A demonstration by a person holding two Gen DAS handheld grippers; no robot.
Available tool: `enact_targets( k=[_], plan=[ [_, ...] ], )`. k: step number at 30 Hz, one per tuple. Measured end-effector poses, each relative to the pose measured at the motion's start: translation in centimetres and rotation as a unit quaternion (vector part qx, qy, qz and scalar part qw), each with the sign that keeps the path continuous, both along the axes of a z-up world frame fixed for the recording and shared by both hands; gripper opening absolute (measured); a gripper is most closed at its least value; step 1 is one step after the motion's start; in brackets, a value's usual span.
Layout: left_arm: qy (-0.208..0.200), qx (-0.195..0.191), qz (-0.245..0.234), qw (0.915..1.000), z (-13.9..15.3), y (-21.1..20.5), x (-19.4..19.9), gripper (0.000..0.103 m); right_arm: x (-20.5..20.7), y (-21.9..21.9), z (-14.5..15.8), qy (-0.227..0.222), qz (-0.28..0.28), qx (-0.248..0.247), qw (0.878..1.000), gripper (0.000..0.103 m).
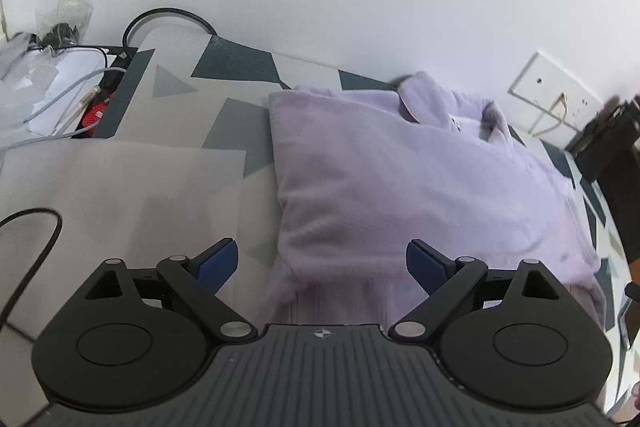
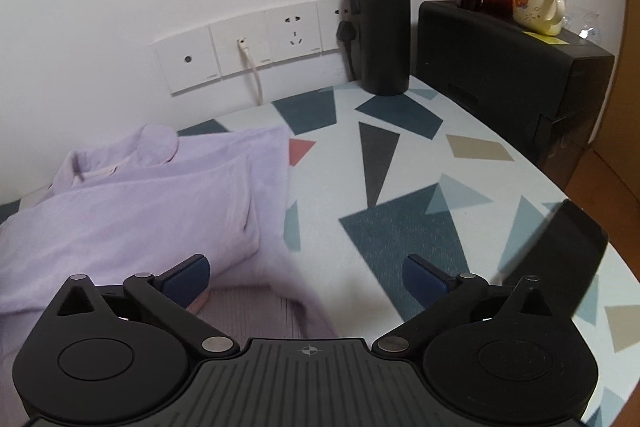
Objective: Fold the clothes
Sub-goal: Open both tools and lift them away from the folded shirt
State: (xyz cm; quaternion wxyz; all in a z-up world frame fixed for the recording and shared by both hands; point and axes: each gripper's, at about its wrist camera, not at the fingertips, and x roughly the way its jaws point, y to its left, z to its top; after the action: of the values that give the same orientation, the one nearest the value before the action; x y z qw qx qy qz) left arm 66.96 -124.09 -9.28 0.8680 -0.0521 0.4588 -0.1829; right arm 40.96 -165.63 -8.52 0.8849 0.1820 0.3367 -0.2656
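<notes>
Lilac fleece collared shirt (image 1: 400,179) lies folded on our desk (image 2: 400,155) with the triangle-pattern cover, collar toward the white wall. Our left tool (image 1: 322,263) and right tool (image 2: 306,277) both gape wide above its near edge, gripping nothing.

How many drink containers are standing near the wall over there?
2. A tall matte black insulated flask stands on the patterned table against the wall sockets; a cream ceramic mug with a flower print sits on the black box to its right. Others may be hidden.
</notes>
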Motion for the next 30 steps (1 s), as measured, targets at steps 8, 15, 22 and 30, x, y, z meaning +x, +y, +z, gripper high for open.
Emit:
enact_targets(
  k=[8,15,22,30],
  plan=[
    [-0.006,0.007,0.061,0.9981,1.6,-0.4,-6.2,0.099,-1.0,-1.3,0.0,0.001,0.044,0.007,0.999,0.102],
    [0.009,0.010,0.118,0.9929,2.0,-1.1,-11.9,0.100,-3.0,-3.9,1.1,-0.018,0.088,0.029,0.996,0.102],
    [0.025,0.015,0.138,0.9901,1.9,-2.0,-16.6,0.101,-5.6,-5.0,0.9,-0.012,0.136,0.034,0.990,0.102],
    [-0.019,0.051,0.092,0.9943,1.9,-0.9,-18.9,0.101,-8.0,-3.5,-1.2,0.011,0.129,0.052,0.990,0.102]
  ],
)
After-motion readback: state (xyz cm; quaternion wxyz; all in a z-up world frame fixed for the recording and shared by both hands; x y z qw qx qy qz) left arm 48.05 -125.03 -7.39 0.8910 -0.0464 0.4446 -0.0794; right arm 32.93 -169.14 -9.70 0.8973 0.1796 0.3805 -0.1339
